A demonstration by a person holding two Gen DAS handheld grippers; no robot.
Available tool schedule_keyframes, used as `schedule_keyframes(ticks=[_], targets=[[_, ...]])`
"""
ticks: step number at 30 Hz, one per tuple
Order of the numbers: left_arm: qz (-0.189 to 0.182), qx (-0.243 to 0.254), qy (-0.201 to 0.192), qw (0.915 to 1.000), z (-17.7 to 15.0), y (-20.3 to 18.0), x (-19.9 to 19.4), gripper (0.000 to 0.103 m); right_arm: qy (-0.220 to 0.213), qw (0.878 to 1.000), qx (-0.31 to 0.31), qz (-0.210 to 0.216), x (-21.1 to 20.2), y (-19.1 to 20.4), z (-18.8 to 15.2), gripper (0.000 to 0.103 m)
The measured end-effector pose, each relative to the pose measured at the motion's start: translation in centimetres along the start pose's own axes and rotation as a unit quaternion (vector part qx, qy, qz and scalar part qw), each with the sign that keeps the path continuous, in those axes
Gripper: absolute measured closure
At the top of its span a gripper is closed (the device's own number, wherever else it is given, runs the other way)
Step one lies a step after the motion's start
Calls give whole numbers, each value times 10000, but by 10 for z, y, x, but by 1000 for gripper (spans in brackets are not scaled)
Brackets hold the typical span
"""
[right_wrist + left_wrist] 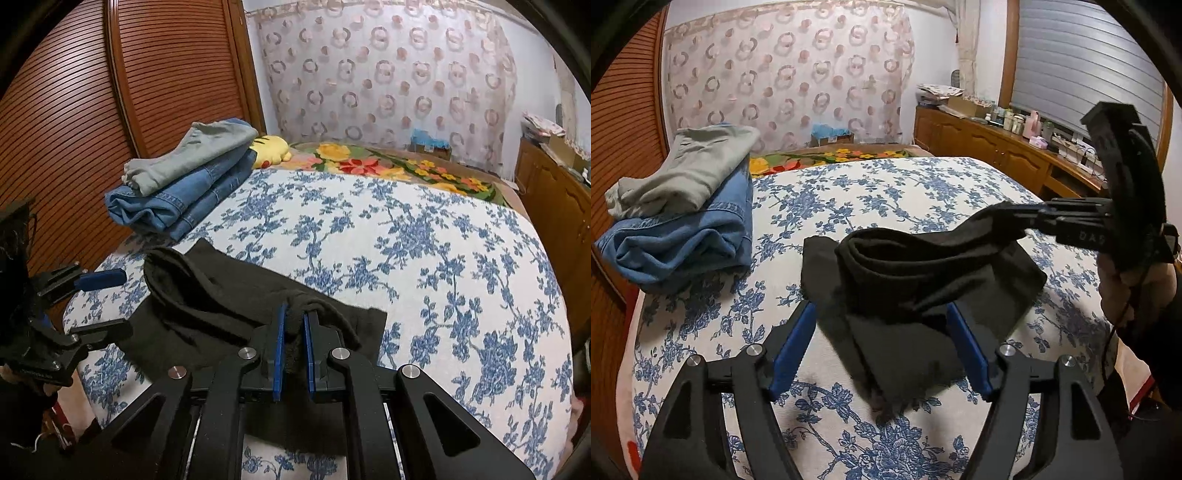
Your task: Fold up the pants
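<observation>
- The black pants (923,288) lie on the bed (886,192), partly folded, right in front of me; in the left wrist view they fill the centre and run out toward 2 o'clock, where one end rises off the cover.
- My right tongs (293,332) are clamped on a bunched end of the cloth, the dark fabric pinched between the blue pads (279,354).
- My left tongs (882,328) stand wide apart, one finger on either side of the near fold, gripping nothing; I cannot tell whether the tips touch the fabric.
- I judge the fold half made: a thick rolled band sits on a flatter layer, and the edges do not line up yet.
- Risk: the right grip holds a wad, not a clean edge. If I carry it across, the layers may slide unevenly and leave a twisted, lumpy fold.
- Risk: nothing pins the lower layer. A pull from the right could drag the whole garment across the flowered cover instead of turning one part over.
- Risk: the near edge droops toward 6 o'clock at the bed's border; a careless tug might send it over the side.
- The stack of folded jeans (683,236) with a grey garment (690,166) on top rests at 10 o'clock, well apart, so I expect no snag there unless I swing wide.
</observation>
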State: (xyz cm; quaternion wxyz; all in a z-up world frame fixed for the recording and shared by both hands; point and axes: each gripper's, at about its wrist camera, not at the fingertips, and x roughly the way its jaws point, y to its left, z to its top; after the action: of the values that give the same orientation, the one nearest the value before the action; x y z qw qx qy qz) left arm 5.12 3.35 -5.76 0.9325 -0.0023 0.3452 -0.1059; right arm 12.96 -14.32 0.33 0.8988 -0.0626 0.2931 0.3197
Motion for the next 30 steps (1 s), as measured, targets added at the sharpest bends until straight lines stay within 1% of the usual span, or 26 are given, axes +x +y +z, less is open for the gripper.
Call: schedule_keyframes(ticks=[2,3,4,6,8,10,12,14,16,22,25,26,27,30], targets=[[43,-25,24,10000,-1,2,1,29,-73,10000,15,-6,-4,-2,0,94],[58,-33,42,10000,-1,2,2,29,-109,9999,33,-25,-7,-3,0,88],[83,-41,73,9999,-2,3,3,29,-136,9999,54,-48,-11,-4,-2,84],[107,-28,121,9999,-3,2,5,29,-197,9998,83,-51,-20,-8,-5,82],[96,-23,151,9998,-5,1,6,29,-233,9997,94,-26,-27,-12,-11,77],[95,-49,171,9998,-6,2,7,29,-174,9998,73,24,-30,-16,-18,66],[87,-102,193,9997,-8,3,9,29,-22,10000,-12,46,-26,-18,-22,63],[91,-133,225,9996,-9,4,11,29,177,9998,-120,-56,-18,-19,-24,62],[105,-167,263,9995,-10,5,13,29,316,9993,-179,-45,-9,-19,-21,62],[148,-238,343,9990,-15,10,15,29,590,9976,-316,-155,25,-21,0,63],[147,-257,322,9990,-17,11,13,29,708,9970,-309,-67,36,-23,5,63],[145,-258,313,9991,-18,11,13,29,719,9969,-329,-23,38,-22,6,66],[139,-254,307,9991,-18,10,12,29,753,9965,-354,63,40,-22,8,73],[107,-253,288,9992,-18,11,12,29,801,9955,-472,196,44,-20,14,74]])
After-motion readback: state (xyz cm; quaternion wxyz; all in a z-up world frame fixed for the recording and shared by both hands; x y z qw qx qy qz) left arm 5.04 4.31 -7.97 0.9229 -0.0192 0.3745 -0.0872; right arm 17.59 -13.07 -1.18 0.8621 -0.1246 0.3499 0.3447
